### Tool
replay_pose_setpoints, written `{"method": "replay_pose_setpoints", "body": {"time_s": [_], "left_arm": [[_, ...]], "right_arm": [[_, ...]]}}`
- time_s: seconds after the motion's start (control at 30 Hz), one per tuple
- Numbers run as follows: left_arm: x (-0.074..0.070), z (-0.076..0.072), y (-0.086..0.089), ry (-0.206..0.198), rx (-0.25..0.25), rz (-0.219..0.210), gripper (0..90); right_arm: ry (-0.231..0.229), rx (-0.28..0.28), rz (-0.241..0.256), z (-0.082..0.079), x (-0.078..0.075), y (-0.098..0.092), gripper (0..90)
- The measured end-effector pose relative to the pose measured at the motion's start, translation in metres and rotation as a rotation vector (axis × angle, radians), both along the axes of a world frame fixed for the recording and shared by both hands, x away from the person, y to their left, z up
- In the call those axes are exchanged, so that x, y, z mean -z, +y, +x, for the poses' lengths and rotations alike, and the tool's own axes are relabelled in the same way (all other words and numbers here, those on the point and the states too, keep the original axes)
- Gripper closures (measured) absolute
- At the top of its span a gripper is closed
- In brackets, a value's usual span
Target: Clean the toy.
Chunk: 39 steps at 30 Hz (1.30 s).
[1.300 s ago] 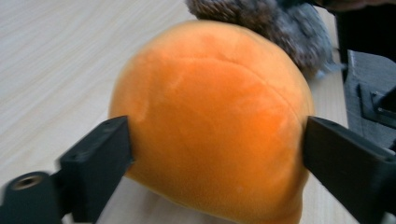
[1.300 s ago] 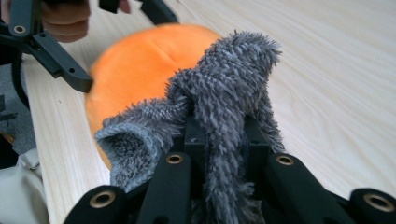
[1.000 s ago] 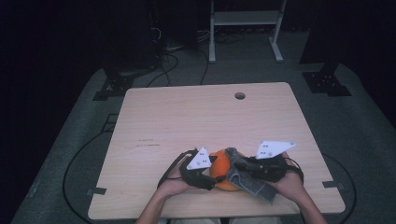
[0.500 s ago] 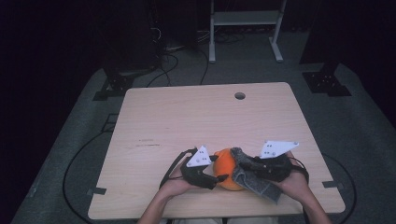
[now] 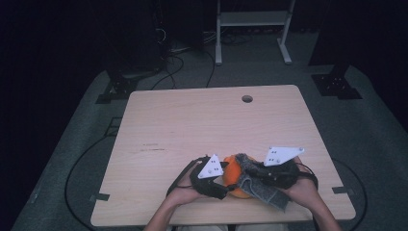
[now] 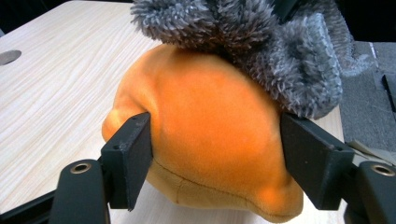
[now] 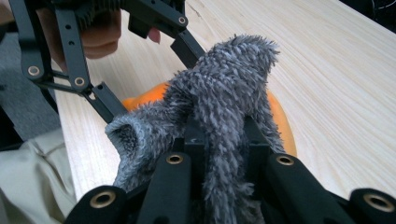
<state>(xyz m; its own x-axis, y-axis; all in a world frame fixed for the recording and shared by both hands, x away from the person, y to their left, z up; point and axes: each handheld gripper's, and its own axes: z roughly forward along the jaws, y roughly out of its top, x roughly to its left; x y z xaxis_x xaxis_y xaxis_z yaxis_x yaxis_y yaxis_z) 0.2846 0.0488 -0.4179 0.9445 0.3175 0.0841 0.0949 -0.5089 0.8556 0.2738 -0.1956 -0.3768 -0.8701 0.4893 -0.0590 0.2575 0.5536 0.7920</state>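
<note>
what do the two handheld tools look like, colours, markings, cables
Both the left tool and right tool are black, with blocky flat jaws, linkage bars with brass-ringed pivot holes, and a pale three-cornered plate with small dark dots on top. Black cables trail off each.

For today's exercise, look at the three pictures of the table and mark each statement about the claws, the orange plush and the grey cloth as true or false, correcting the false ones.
1. The left claw has its jaws on either side of the orange plush. True.
2. The right claw is open and holds nothing. False: it is shut on the fuzzy grey cloth.
3. The grey cloth lies over the top of the orange plush. True.
4. The orange plush sits at the far edge of the table, beside the round hole. False: it is near the person's edge, far from the hole.
</note>
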Motion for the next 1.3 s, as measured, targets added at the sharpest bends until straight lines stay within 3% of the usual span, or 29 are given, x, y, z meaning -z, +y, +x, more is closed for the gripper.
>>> {"method": "replay_pose_setpoints", "body": {"time_s": [0.13, 0.23, 0.37, 0.43, 0.53, 0.63, 0.73, 0.87, 0.97, 1.13, 1.2, 1.3], "left_arm": [[0.001, -0.001, 0.000, -0.003, 0.003, 0.020, 26.2], [0.002, 0.000, 0.003, -0.003, 0.002, 0.034, 26.8], [0.005, 0.003, 0.007, 0.002, 0.002, 0.070, 27.8], [0.008, 0.007, 0.012, 0.023, -0.008, 0.082, 27.7], [0.007, 0.009, 0.015, 0.038, -0.002, 0.052, 23.4], [0.002, 0.008, 0.013, 0.021, -0.002, -0.001, 19.2], [0.004, 0.008, 0.012, 0.004, -0.001, 0.024, 22.9], [0.009, 0.011, 0.019, 0.026, -0.018, 0.053, 26.0], [0.009, 0.012, 0.021, 0.033, -0.015, 0.044, 25.8], [0.003, 0.007, 0.016, -0.022, 0.004, 0.010, 21.6], [0.005, 0.007, 0.016, -0.031, 0.002, 0.024, 23.4], [0.007, 0.009, 0.018, -0.009, -0.008, 0.043, 28.1]], "right_arm": [[0.015, -0.047, 0.043, -0.003, 0.001, 0.009, 76.6], [0.025, -0.072, 0.043, -0.003, 0.003, 0.015, 76.7], [0.035, -0.025, 0.052, 0.004, 0.006, 0.000, 76.7], [0.038, 0.028, 0.026, 0.009, 0.012, -0.008, 76.7], [0.074, 0.040, 0.060, 0.013, 0.022, -0.013, 76.8], [0.040, 0.037, 0.038, 0.009, 0.020, -0.006, 76.7], [0.023, 0.020, 0.027, 0.007, 0.020, -0.001, 76.7], [0.041, 0.025, 0.030, 0.010, 0.022, -0.006, 76.6], [0.060, 0.050, 0.036, 0.013, 0.028, -0.012, 76.6], [0.053, 0.058, 0.031, 0.012, 0.029, -0.011, 76.5], [0.046, 0.053, 0.032, 0.012, 0.029, -0.009, 76.5], [0.045, 0.046, 0.033, 0.012, 0.029, -0.009, 76.4]]}}
